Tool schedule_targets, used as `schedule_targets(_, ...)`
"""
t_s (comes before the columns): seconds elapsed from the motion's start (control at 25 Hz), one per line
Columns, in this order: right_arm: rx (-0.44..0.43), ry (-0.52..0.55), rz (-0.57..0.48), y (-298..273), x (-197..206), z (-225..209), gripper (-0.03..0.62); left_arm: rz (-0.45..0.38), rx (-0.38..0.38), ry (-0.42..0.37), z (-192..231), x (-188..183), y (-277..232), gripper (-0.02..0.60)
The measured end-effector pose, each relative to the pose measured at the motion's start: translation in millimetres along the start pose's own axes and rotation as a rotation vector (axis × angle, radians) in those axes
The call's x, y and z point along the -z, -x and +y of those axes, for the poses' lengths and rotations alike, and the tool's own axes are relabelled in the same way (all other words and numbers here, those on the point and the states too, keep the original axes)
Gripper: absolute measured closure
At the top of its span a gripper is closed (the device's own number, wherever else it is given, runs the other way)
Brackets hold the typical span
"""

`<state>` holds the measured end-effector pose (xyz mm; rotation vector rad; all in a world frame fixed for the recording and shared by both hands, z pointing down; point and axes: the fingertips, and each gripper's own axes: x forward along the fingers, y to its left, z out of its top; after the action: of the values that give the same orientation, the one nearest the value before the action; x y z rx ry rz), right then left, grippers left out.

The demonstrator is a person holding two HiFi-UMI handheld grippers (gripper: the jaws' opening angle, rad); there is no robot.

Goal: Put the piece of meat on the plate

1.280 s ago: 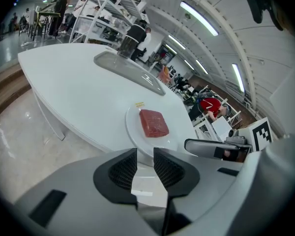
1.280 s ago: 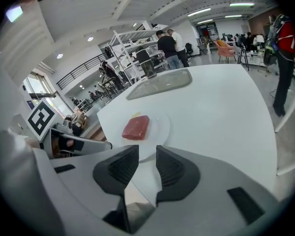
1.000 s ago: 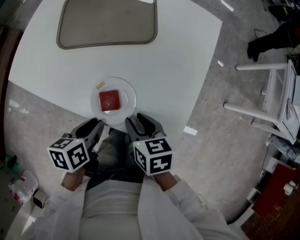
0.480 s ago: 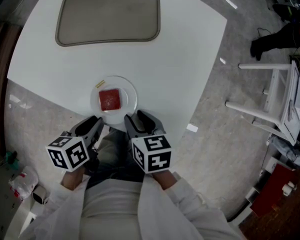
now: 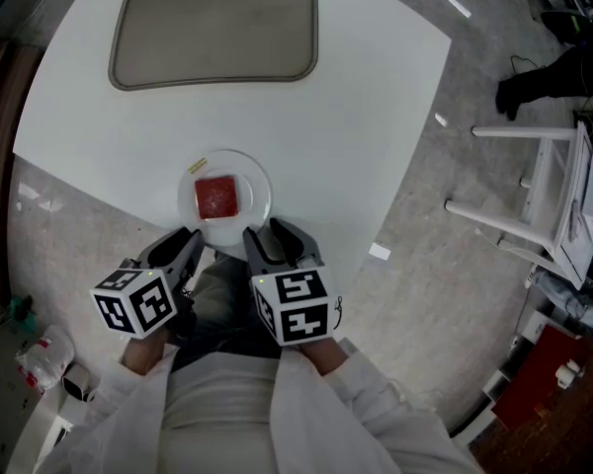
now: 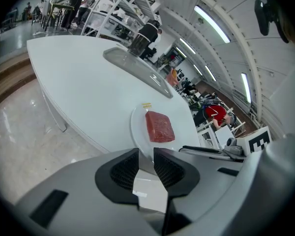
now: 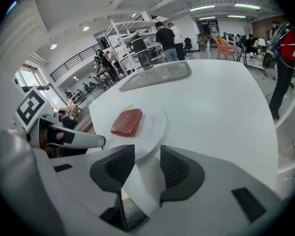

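Observation:
A red square piece of meat [image 5: 216, 197] lies in the middle of a white round plate [image 5: 258, 180] near the table's front edge. Both grippers hover just off that edge, pointing down toward the plate. My left gripper [image 5: 185, 244] is at the plate's near left and my right gripper [image 5: 271, 236] at its near right. Along the left gripper's jaws I see the meat [image 6: 159, 127] on the plate [image 6: 137, 126], with a gap between my pads. The right gripper view shows the meat [image 7: 127, 122] and plate [image 7: 156, 126] beyond open, empty jaws.
A large grey tray [image 5: 213, 30] lies at the far side of the white table [image 5: 356, 117]. A white frame stand [image 5: 529, 194] is on the floor to the right, and a paper scrap [image 5: 379, 253] lies by the table edge. People stand far behind.

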<state>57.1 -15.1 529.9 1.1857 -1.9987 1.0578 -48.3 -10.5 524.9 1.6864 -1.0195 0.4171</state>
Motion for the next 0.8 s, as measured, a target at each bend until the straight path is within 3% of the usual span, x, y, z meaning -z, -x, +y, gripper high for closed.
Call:
schedule_targets(0.52, 0.008, -0.009, 0.082, -4.7, 0.5, 1.1, 0.445, 0.007, 0.006, 0.004, 1.5, 0.6, -1.3, 0.492)
schedule_targets(0.8, 0.032, -0.020, 0.063, -4.8, 0.0, 0.3, 0.445, 0.008, 0.008, -0.015, 0.3, 0.9, -2.2, 0.492)
